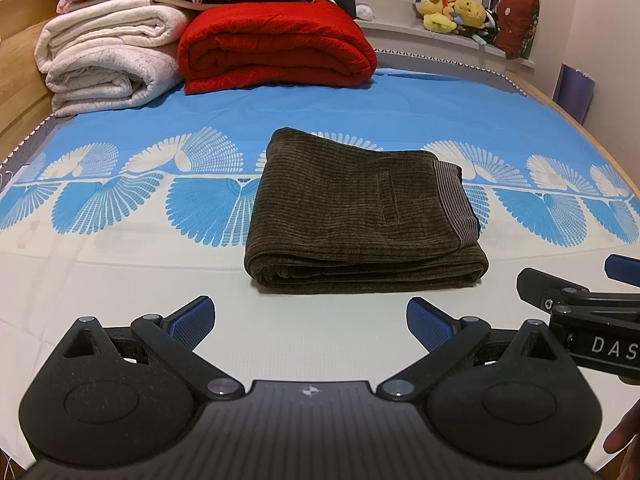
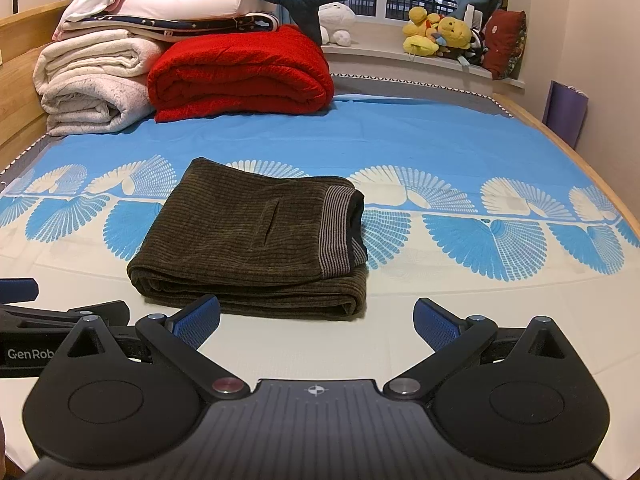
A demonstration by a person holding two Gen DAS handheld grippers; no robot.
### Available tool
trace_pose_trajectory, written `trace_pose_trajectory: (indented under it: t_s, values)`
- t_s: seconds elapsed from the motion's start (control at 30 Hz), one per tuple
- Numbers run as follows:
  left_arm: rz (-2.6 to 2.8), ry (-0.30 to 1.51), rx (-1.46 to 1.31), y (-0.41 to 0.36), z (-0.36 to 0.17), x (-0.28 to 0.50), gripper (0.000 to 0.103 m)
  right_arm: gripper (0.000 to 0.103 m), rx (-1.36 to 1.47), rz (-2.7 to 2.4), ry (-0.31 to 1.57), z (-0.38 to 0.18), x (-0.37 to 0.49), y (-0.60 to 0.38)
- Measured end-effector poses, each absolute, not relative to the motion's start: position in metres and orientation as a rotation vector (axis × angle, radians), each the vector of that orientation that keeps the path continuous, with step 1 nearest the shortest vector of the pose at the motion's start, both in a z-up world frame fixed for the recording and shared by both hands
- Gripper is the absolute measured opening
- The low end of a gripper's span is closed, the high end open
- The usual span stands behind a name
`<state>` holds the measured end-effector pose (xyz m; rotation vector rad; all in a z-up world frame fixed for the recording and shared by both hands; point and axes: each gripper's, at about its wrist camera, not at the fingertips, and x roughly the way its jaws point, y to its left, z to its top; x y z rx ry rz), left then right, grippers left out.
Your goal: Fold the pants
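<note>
Dark brown corduroy pants [image 1: 360,216] lie folded into a compact rectangle on the bed, striped waistband on the right side. In the right wrist view the same pants [image 2: 248,240] sit left of centre. My left gripper [image 1: 310,322] is open, hovering just in front of the pants' near edge, nothing between its blue pads. My right gripper [image 2: 316,322] is open too, close to the near right corner of the pants and holding nothing. The right gripper's body [image 1: 580,308] shows at the right edge of the left wrist view.
The bed sheet [image 1: 400,108] is blue with white fan patterns, pale near me. A red blanket [image 1: 276,44] and white folded blankets [image 1: 104,56] are stacked at the far left. Plush toys [image 1: 456,10] sit on the window sill. A wooden bed frame [image 1: 20,92] borders the left.
</note>
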<state>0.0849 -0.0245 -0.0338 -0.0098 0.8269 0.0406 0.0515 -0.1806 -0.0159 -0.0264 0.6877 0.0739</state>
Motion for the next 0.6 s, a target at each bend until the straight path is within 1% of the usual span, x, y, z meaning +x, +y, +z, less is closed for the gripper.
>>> trace_pose_trajectory:
  t_s: [0.6]
  values:
    - [0.04,0.823,-0.005,-0.0243,-0.0345,0.0848,0.102,0.102,-0.026,0.079,0.693,-0.0167,0.0516,-0.1805]
